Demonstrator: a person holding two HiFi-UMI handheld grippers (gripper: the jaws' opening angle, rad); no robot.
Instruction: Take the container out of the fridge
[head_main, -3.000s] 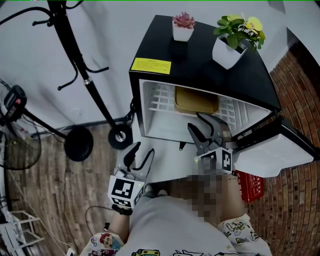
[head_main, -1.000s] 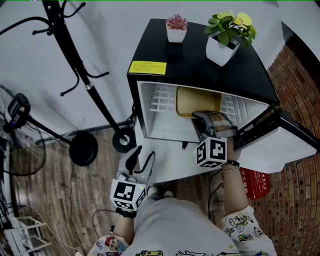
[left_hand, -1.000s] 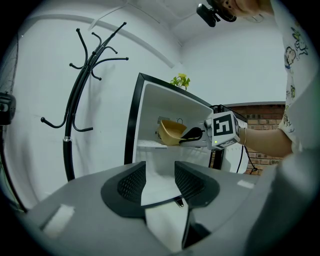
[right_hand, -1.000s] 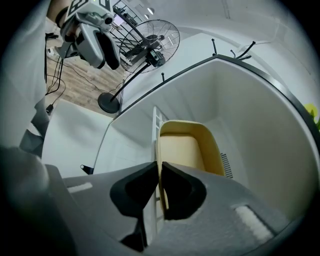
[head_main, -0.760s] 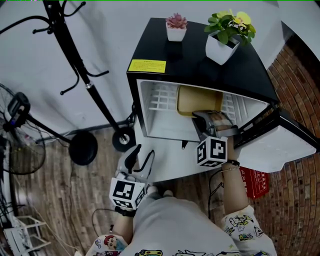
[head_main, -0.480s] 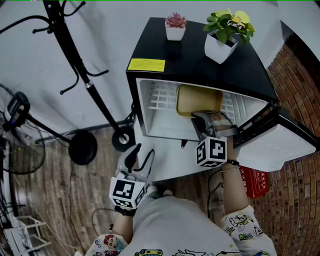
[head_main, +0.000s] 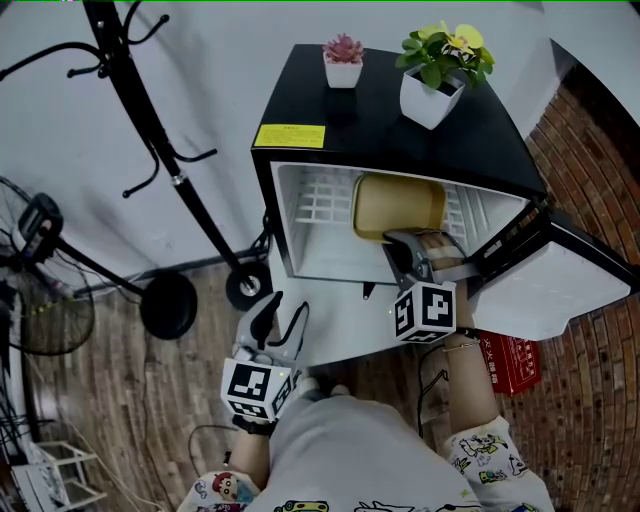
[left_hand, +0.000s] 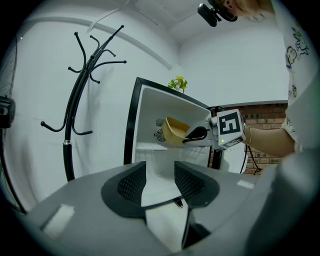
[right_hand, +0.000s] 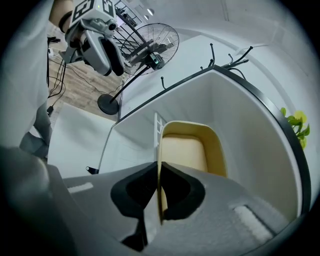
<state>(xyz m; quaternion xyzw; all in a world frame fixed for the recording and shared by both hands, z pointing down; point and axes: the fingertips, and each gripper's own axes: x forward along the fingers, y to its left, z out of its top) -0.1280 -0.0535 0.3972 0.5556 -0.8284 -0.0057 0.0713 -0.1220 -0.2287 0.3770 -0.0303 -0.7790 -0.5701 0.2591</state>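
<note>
A tan container (head_main: 398, 203) lies on the wire shelf inside the open black fridge (head_main: 365, 115). My right gripper (head_main: 400, 243) reaches into the fridge and is shut on the container's near rim. In the right gripper view the rim's thin edge (right_hand: 159, 165) sits pinched between the two pads, and the container (right_hand: 186, 152) stretches away behind them. My left gripper (head_main: 283, 308) hangs low in front of the fridge, open and holding nothing. From the left gripper view, the container (left_hand: 174, 131) and right gripper (left_hand: 194, 134) show past the open left gripper (left_hand: 160, 176).
The fridge door (head_main: 560, 290) stands swung open to the right, with a red crate (head_main: 505, 362) under it. Two potted plants (head_main: 432, 70) stand on the fridge top. A black coat stand (head_main: 165, 150) and a fan (head_main: 35, 260) are to the left.
My right gripper, open outside the fridge three seconds ago, has reached in and closed on the container's rim. The left gripper has stayed in place.
</note>
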